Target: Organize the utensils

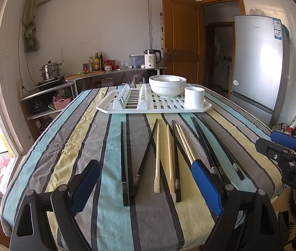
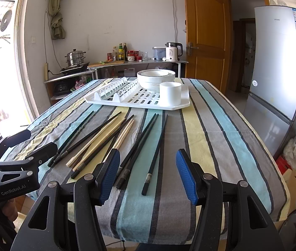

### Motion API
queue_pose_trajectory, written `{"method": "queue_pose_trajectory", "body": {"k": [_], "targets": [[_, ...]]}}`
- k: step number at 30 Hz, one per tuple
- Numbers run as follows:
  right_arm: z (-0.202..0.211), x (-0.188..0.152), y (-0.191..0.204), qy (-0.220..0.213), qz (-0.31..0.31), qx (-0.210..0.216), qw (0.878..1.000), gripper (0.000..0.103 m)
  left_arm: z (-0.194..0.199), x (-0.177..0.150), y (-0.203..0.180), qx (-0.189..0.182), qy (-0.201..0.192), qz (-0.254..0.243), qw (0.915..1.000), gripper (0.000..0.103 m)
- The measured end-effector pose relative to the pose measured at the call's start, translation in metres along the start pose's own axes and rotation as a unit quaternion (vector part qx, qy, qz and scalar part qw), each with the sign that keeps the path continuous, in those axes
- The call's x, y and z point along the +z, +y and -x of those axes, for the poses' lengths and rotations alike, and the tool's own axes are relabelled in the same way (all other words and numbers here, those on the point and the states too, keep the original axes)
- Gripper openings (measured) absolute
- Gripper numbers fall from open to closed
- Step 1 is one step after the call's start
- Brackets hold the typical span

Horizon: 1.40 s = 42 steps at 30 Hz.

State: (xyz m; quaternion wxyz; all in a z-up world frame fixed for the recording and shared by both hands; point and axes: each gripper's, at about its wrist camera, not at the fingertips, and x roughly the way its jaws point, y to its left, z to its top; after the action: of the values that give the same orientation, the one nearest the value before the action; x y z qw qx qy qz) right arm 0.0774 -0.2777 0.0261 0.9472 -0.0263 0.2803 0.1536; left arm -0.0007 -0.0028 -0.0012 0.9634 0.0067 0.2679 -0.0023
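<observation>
I count six black chopsticks (image 1: 124, 165) and four wooden chopsticks (image 1: 157, 159) on my counter (image 1: 97, 138). One rack (image 1: 114, 106) holds two bowls (image 1: 165, 87) and one cup (image 1: 194, 97).

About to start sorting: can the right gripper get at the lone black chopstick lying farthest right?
Probably yes. The right gripper is open and empty, the black chopstick lies flat on the striped tablecloth straight ahead, apart from the others, with nothing between.
</observation>
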Motion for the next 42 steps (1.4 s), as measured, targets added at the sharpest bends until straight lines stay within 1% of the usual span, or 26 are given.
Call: {"method": "queue_pose_trajectory", "body": {"k": [10, 42], "targets": [[-0.0003, 0.0007, 0.0007, 0.000, -0.001, 0.000, 1.000, 0.057, 0.0011, -0.0002, -0.0001, -0.007, 0.001, 0.002, 1.0000, 0.089], [-0.0007, 0.0002, 0.0012, 0.000, 0.001, -0.001, 1.000, 0.057, 0.0025, 0.0005, -0.0014, -0.007, 0.001, 0.002, 1.0000, 0.089]]}}
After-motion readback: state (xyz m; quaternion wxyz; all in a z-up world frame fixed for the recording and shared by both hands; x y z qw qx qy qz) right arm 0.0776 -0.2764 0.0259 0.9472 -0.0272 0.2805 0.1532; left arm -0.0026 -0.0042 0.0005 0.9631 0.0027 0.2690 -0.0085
